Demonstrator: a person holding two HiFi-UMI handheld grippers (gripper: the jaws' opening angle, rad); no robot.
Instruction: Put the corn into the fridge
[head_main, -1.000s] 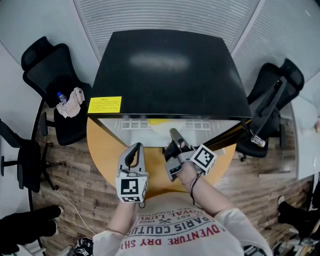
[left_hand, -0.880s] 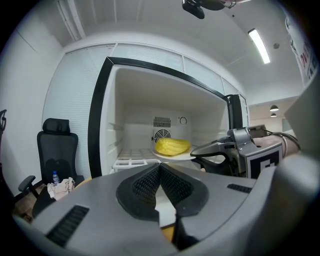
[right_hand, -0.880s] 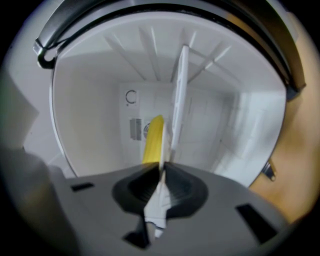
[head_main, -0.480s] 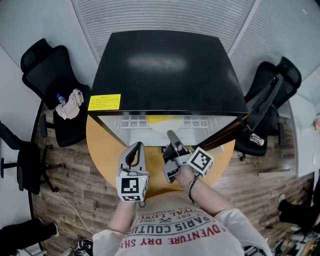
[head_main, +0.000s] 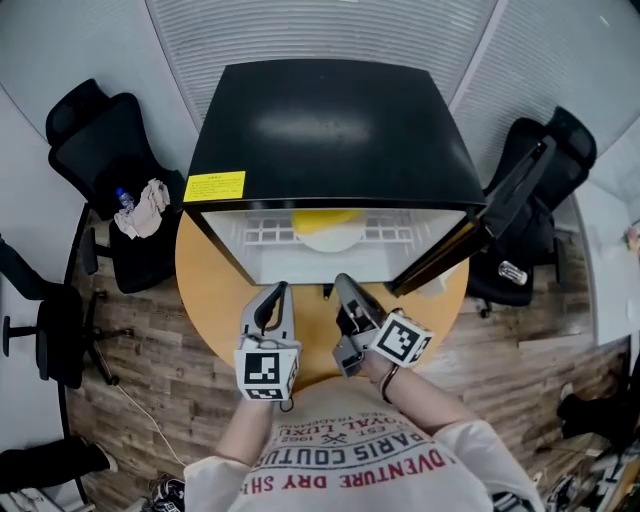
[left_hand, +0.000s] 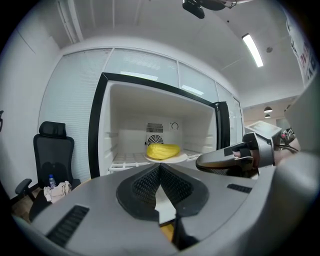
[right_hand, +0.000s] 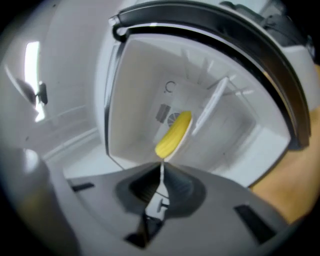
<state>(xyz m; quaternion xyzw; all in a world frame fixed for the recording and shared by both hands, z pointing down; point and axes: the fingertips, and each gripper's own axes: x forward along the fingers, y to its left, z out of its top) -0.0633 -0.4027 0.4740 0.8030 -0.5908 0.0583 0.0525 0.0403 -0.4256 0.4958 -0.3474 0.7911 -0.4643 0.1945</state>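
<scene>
The yellow corn (head_main: 322, 216) (left_hand: 162, 150) (right_hand: 173, 134) lies on a white plate (head_main: 330, 238) (left_hand: 170, 158) on the wire shelf inside the black mini fridge (head_main: 330, 130), whose door (head_main: 470, 240) stands open to the right. My left gripper (head_main: 273, 294) (left_hand: 160, 167) is shut and empty, held in front of the fridge opening. Beside it, my right gripper (head_main: 345, 288) (right_hand: 161, 170) is also shut and empty, tilted toward the opening. Both are outside the fridge, above the round wooden table (head_main: 215, 300).
A black office chair (head_main: 120, 190) with a rag and a bottle stands at the left, another chair (head_main: 545, 170) behind the open door at the right. A yellow label (head_main: 214, 186) is on the fridge top. Wood floor surrounds the table.
The fridge door has swung further open, showing more of the shelf, plate and corn. My right gripper has drawn back toward me and lower; the left has barely moved.
</scene>
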